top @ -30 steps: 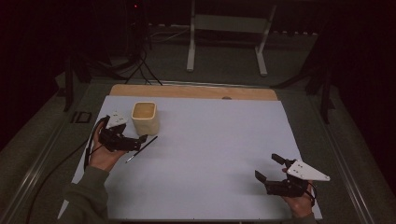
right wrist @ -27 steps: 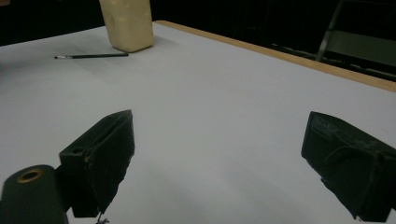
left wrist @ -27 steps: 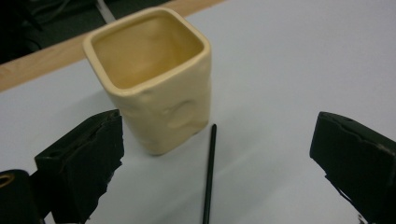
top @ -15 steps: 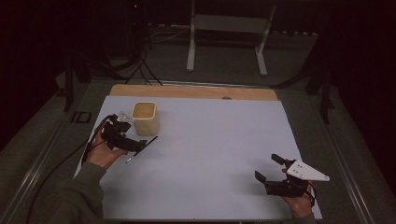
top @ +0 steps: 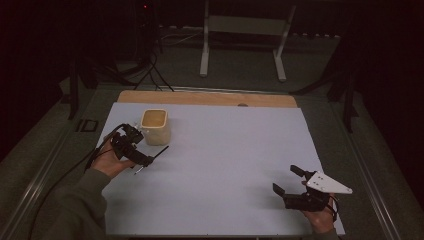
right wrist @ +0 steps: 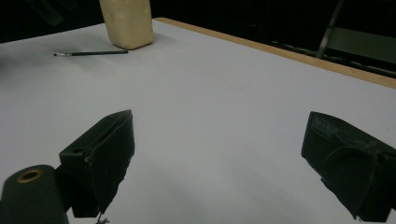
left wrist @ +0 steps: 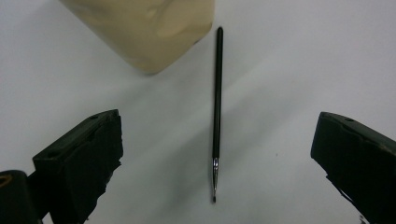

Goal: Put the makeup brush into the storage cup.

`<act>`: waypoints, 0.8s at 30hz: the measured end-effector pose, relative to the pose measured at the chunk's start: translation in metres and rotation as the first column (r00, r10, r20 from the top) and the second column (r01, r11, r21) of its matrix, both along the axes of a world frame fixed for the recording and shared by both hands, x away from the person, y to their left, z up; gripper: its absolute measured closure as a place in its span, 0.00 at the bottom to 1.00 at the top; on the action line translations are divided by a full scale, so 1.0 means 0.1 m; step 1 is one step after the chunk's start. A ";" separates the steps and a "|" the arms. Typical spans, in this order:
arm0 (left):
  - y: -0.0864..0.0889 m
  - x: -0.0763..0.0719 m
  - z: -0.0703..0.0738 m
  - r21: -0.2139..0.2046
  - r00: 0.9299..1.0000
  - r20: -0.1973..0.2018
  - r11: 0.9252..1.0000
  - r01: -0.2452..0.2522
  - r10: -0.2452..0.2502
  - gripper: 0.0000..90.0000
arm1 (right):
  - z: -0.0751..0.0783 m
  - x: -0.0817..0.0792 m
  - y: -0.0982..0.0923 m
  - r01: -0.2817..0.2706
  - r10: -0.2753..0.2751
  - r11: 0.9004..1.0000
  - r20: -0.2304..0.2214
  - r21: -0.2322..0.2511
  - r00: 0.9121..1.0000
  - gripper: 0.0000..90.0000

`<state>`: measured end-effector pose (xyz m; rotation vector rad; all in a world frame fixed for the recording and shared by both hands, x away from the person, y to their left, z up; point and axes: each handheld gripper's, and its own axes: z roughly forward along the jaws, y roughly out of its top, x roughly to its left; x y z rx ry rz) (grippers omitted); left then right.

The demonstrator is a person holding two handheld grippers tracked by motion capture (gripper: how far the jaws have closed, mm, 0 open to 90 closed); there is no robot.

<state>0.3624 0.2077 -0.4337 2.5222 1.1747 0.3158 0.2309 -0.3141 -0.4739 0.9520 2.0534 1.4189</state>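
Dark room all round, with a metal stand (top: 244,42) at upper centre of the high view and cables (top: 145,70) at upper left. White table (top: 230,165) across the middle, wooden strip (top: 205,98) along its far edge. Cream cup (top: 154,126) upright at left centre of the high view, top left in the left gripper view (left wrist: 144,28). Thin black brush (left wrist: 216,112) flat on the table just beside the cup, centred between the jaws in the left gripper view, far upper left in the right gripper view (right wrist: 91,53). Left gripper (top: 145,161) over the brush, jaws spread wide, nothing held. Right gripper (top: 289,181) at lower right of the high view, well apart from both things, jaws likewise spread and empty. Risks, as a judgement: so thin a handle lying flat could slip out or roll as the jaws close; pads could scrape the table and miss it; a closing jaw on the cup side could nudge or tip the cup; a pinch near the bristle end could bend the tip. Count: one table, one stand, one cup, two grippers, one brush.
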 end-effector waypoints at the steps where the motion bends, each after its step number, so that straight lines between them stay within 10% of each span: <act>1: 0.00 0.00 0.00 0.000 1.000 -0.005 1.000 0.001 -0.001 0.04 | 0.00 0.00 0.00 0.000 0.000 1.000 0.001 0.001 1.000 0.10; 24: -0.11 0.15 -0.22 0.066 0.997 -0.079 0.998 -0.002 0.007 0.06 | -0.01 0.00 0.00 0.002 -0.002 1.000 -0.005 -0.007 1.000 0.10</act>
